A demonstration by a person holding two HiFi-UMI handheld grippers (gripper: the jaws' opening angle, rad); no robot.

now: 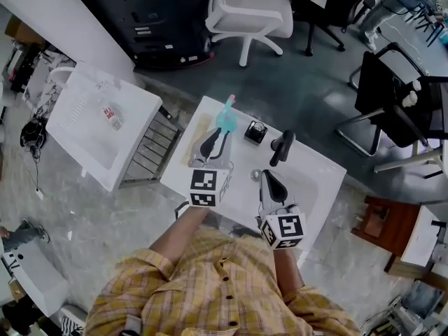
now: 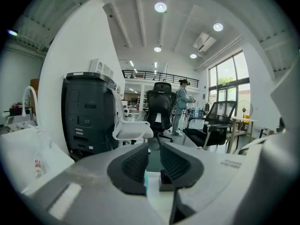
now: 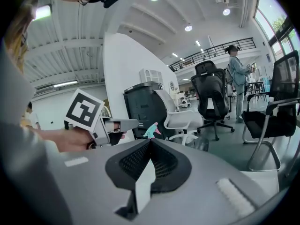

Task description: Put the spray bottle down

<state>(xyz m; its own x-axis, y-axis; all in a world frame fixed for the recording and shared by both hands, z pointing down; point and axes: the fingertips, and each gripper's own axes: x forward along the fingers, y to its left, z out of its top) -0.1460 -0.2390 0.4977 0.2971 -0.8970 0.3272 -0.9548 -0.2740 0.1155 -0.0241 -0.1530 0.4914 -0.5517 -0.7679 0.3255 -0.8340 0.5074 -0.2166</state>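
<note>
Head view showed the spray bottle (image 1: 225,119) standing on the white table (image 1: 315,180) in the upper middle of the frame. Its teal head and pink nozzle pointed toward the top edge, and a small black box (image 1: 255,131) sat just to its right. The left gripper (image 1: 213,140) was just below the bottle in the frame, tips aimed at it. In the left gripper view its jaws stood apart with a narrow gap. Only a sliver of teal showed low in that gap and neither pad pressed on it, so the gripper held nothing. The right gripper (image 1: 269,182) was lower and to the right, well apart from the bottle. Its own view showed the jaws closed tip to tip on nothing, with the teal head small above them near the middle of the frame. Judged from this, the bottle was already set down. Most of its body was hidden behind the left gripper, so how full it was could only be guessed. It would likely handle as a light, stiff plastic thing, smooth enough to slip and top-heavy if nearly empty, so a nudge could tip it. The safest hold would be around the neck just under the head, or on the body at mid-height, clear of the trigger.
</note>
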